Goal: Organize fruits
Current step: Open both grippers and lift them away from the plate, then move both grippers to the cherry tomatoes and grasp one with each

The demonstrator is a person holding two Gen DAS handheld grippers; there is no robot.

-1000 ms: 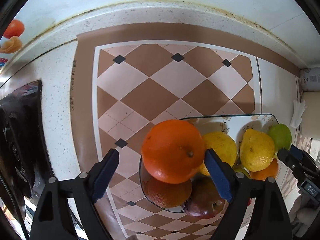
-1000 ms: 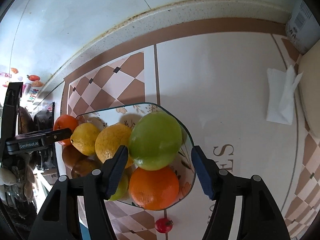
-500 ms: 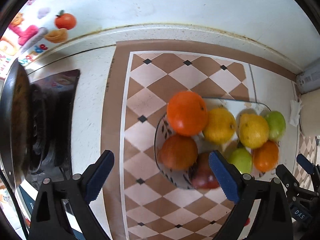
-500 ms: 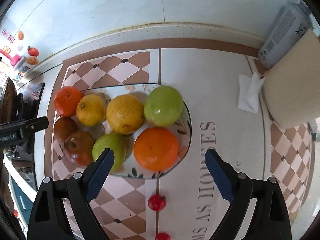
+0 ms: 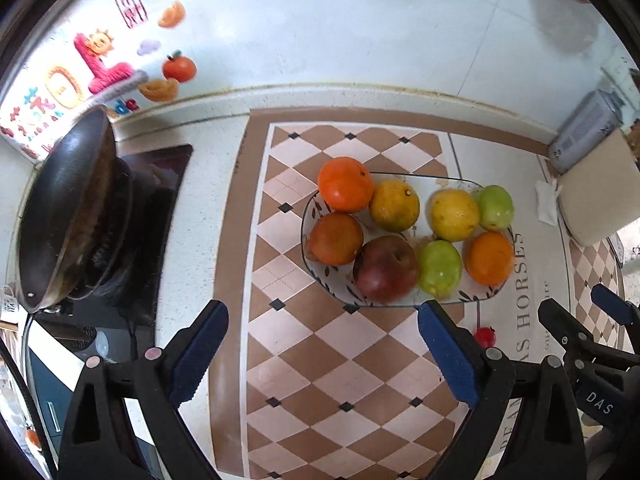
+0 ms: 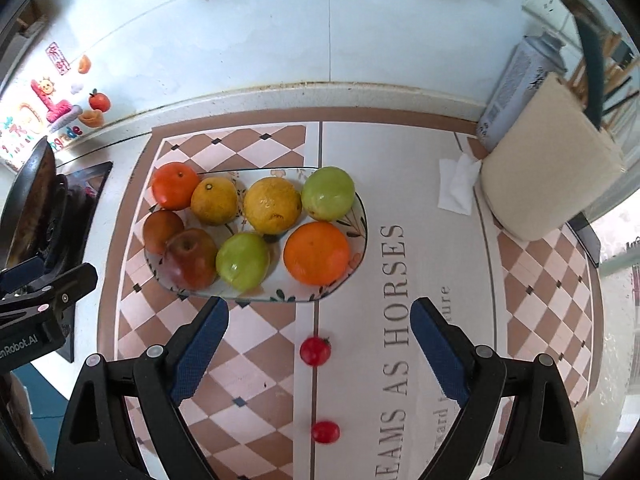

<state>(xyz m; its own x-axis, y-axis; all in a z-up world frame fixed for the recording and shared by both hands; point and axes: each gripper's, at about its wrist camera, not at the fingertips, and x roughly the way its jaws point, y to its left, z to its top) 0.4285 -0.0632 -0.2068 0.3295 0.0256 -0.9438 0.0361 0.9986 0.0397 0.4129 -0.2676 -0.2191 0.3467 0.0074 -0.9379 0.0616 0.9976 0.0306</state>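
A glass plate on the checked mat holds several fruits: an orange at its far left, a second orange, two yellow citrus, two green fruits, a red apple and a brownish fruit. Two cherry tomatoes lie on the mat in front of the plate; one shows in the left wrist view. My left gripper and right gripper are both open, empty, and held back above the near side of the plate.
A dark wok sits on the black stove at the left. A beige roll, a grey can and a white tissue stand at the right. The tiled wall with stickers runs along the back.
Both grippers have pulled back and up from the plate. The left one let go of the orange, the right one left the green fruit; both fruits now rest on the plate.
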